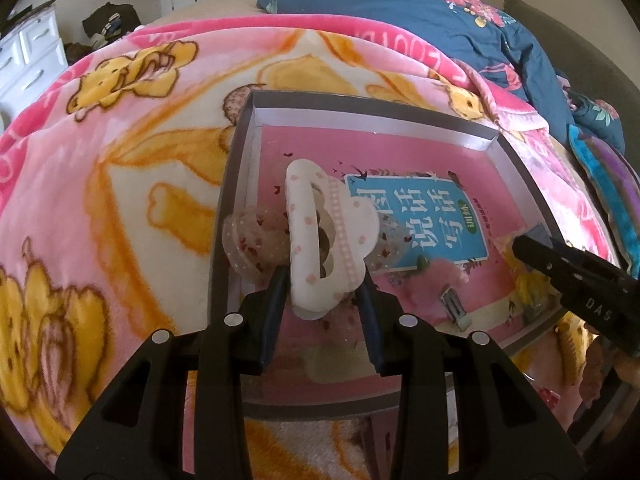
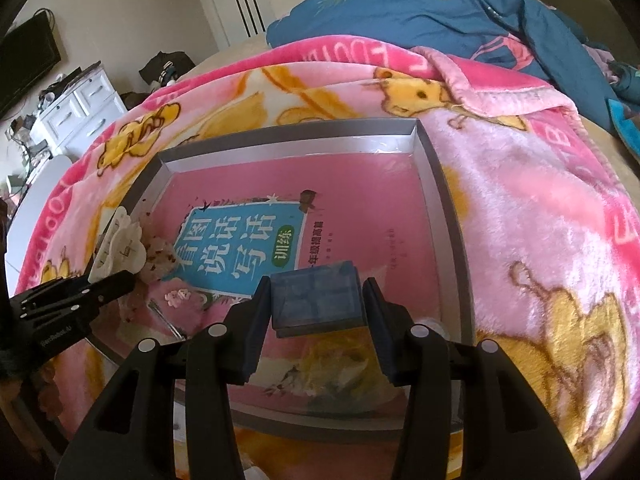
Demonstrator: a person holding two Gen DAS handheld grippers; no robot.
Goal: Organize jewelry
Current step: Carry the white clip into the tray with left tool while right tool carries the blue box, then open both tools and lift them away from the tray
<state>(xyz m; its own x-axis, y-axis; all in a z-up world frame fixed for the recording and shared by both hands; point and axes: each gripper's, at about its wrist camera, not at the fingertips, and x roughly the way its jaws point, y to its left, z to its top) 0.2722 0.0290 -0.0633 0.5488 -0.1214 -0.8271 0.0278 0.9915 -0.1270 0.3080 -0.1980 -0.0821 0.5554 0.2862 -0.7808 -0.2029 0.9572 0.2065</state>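
While grey tray (image 2: 444,184) holds a book (image 2: 240,240), grippers grip clips.

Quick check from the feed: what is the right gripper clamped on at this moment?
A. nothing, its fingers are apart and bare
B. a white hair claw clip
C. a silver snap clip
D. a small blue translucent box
D: in the right wrist view the right gripper is shut on the small blue translucent box above the grey tray, while the white hair claw clip sits in the left gripper.
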